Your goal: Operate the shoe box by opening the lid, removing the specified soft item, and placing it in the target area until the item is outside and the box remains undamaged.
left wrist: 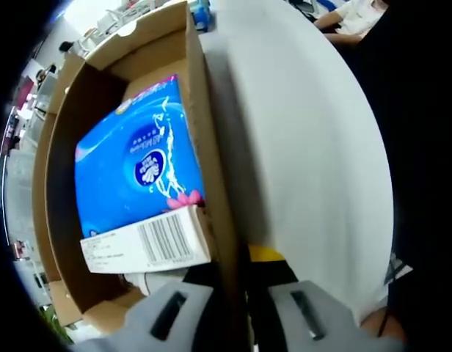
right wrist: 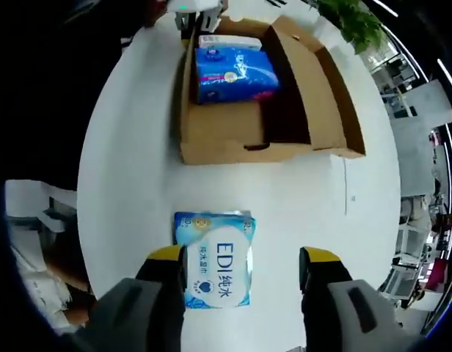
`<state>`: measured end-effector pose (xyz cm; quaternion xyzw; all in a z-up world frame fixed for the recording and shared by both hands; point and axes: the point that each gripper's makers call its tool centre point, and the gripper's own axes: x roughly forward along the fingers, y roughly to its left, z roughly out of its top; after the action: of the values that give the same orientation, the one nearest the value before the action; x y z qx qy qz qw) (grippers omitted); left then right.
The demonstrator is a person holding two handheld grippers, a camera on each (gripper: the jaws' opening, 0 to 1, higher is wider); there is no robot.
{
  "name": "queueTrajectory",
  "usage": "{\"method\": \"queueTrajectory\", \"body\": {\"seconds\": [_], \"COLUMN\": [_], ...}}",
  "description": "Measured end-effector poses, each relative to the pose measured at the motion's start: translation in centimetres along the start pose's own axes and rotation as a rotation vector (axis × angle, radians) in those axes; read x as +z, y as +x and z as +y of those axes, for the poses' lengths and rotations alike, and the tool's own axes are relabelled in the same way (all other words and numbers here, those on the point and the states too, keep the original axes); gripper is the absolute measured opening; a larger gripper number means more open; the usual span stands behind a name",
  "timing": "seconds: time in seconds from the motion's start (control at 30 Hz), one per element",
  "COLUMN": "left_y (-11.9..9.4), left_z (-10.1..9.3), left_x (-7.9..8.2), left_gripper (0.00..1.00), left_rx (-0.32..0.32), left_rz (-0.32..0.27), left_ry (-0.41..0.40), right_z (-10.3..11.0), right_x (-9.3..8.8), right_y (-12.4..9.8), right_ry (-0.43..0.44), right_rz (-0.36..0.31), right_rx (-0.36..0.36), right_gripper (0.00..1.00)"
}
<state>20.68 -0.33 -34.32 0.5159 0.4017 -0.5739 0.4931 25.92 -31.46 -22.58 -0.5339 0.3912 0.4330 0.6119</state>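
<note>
Blue plastic film wraps the soft pack marked EDI (right wrist: 215, 265), which lies flat on the white surface (right wrist: 130, 169) outside the shoe box (right wrist: 233, 136), at 6 o'clock in the right gripper view. I judge it light, compressible and slippery on its glossy wrap. It should be taken across its short sides with moderate squeeze, not by a corner where the film would stretch.

The right gripper (right wrist: 244, 268) looks down from above with jaws spread wide. The left jaw overlaps the pack's left edge and the right jaw stands well clear on bare surface, so nothing is gripped.

The box sits at 12 o'clock in that view with its lid folded back to the right. Inside, a second blue tissue pack (left wrist: 134, 165) and a white barcoded carton (left wrist: 149, 246) lie against the near wall.

The left gripper (left wrist: 237, 312) rides low at 6 o'clock in its own view, its jaws straddling the cardboard side wall. I cannot tell whether they pinch the wall or merely flank it. The cardboard is stiff but creases easily, so pressure there should stay gentle.
</note>
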Motion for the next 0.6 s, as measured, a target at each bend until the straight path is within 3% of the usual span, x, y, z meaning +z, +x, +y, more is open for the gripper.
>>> {"method": "queueTrajectory", "body": {"seconds": [0.13,0.37,0.6], "left_y": [0.0,0.0,0.0], "left_z": [0.0,-0.1,-0.1], "left_x": [0.0,0.0,0.0], "left_gripper": [0.04,0.04,0.04], "left_rx": [0.000,0.004,0.004], "left_rz": [-0.002,0.001,0.003], "left_ry": [0.001,0.004,0.004], "right_z": [-1.3,-2.7,-2.3], "right_x": [3.9,10.9,14.5], "right_y": [-1.0,-1.5,-0.4], "right_ry": [-0.093,-0.343,-0.549], "right_rz": [-0.054,-0.175,-0.176], "right_rx": [-0.048,-0.109,-0.095], "right_gripper": [0.66,0.72,0.72]}}
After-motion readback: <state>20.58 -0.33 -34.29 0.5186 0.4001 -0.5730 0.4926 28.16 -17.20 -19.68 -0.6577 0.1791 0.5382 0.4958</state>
